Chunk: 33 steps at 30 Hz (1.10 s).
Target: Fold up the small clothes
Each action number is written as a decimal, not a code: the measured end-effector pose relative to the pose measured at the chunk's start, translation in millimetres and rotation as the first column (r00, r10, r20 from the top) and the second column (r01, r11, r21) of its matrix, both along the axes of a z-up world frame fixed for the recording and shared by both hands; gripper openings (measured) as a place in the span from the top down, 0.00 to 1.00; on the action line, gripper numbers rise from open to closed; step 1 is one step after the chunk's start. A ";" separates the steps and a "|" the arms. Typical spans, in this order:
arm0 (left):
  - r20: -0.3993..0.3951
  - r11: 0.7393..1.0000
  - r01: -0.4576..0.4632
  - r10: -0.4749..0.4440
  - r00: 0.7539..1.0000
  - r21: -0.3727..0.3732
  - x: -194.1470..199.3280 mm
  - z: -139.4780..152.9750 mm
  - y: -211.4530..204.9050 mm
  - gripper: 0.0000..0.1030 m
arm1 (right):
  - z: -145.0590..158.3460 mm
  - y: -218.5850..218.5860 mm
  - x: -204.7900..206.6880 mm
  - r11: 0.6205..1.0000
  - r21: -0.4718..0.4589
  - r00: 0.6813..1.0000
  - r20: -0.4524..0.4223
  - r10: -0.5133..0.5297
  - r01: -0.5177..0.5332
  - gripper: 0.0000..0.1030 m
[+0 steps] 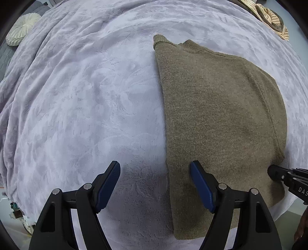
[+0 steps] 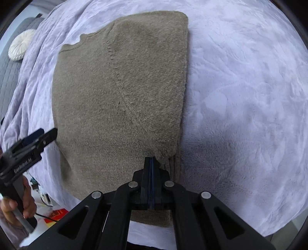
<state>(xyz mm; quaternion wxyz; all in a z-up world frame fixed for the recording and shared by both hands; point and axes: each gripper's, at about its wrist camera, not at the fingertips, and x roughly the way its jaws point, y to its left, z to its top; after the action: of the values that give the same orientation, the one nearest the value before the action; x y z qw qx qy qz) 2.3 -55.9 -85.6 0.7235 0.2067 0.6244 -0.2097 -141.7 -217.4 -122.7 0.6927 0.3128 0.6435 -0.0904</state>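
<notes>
An olive-brown knit sweater point(image 1: 221, 115) lies flat on a lavender fleece blanket point(image 1: 86, 96), with one side folded over its body. My left gripper point(image 1: 155, 171) points straight down with its jaws open. The sweater's left edge runs between the fingers, the right pad point(image 1: 200, 182) is over the knit, and neither pad presses on anything. My right gripper point(image 2: 152, 160) is shut, its tips at the lower corner of the folded flap point(image 2: 163, 150). I cannot see any cloth pinched between its pads. In the right wrist view, the left gripper point(image 2: 46, 134) hovers at the sweater's point(image 2: 115, 96) left edge.
A round white cushion point(image 1: 21, 28) lies at the blanket's far left, beside a grey quilt point(image 2: 9, 73). A striped item point(image 1: 269, 17) sits at the far right. The bed's edge is close below the sweater's hem. A person's hand point(image 2: 15, 203) and floor clutter point(image 2: 57, 213) show beyond it.
</notes>
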 end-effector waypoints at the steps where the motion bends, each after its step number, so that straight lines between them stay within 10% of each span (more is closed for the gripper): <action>1: -0.007 1.000 0.001 -0.001 1.000 0.004 -0.6 0.2 0.9 0.26 | 3.3 0.6 0.2 1.000 0.001 1.000 0.000 0.009 -0.009 1.00; 21: -0.114 0.999 0.043 -0.040 0.993 0.026 -48.7 9.3 17.1 0.26 | 16.5 10.3 -9.9 0.998 0.063 0.995 -0.101 -0.015 0.022 0.92; 26: -0.150 0.994 0.081 -0.069 0.986 0.077 -57.5 6.4 18.9 0.26 | 25.1 11.8 -13.6 0.993 0.118 0.994 -0.105 -0.006 0.019 0.47; 33: -0.099 0.997 0.076 -0.075 0.992 0.002 -62.3 54.1 11.6 0.26 | 60.7 16.7 -0.4 1.000 0.018 0.998 -0.067 0.006 -0.005 0.45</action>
<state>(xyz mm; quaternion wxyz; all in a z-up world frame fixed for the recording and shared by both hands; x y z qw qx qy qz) -60.0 -44.3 -31.5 0.6825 0.2217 0.6520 -0.2449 -142.1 -200.6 -62.0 0.6683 0.3140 0.6678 -0.0932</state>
